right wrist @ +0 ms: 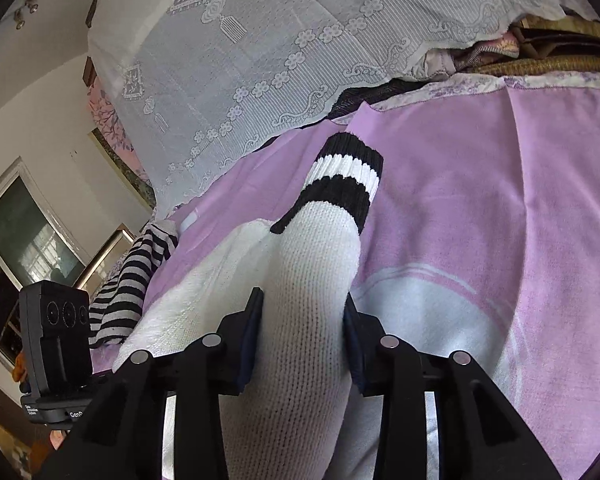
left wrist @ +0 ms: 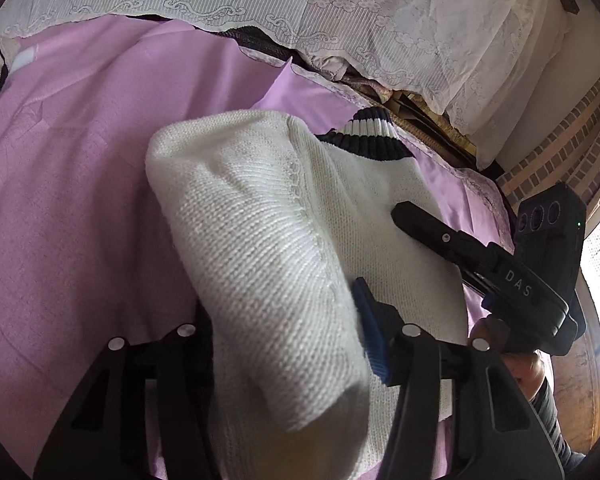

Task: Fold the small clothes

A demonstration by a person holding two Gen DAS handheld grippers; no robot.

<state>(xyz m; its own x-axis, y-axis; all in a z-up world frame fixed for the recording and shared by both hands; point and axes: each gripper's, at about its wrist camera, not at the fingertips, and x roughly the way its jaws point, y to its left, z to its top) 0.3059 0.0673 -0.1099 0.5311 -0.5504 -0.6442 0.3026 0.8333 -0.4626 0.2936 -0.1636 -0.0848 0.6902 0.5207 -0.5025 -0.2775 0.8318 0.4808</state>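
Both grippers, left gripper (left wrist: 284, 344) and right gripper (right wrist: 304, 344), are clamping the white sweater (left wrist: 260, 220), folding its sleeve (right wrist: 320, 232); next, laying it toward twelve o'clock.

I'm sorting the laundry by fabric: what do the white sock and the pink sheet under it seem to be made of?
White sock: looks like a chunky knit, probably cotton or a blend; visible rows of loops, matte, with a ribbed black and white striped cuff.
Pink sheet: seems a thin woven cloth, smooth with soft creases and a faint sheen; the fibre itself cannot be told.

Both wrist views close, downward — perhaps sharing sweater (left wrist: 260, 240).
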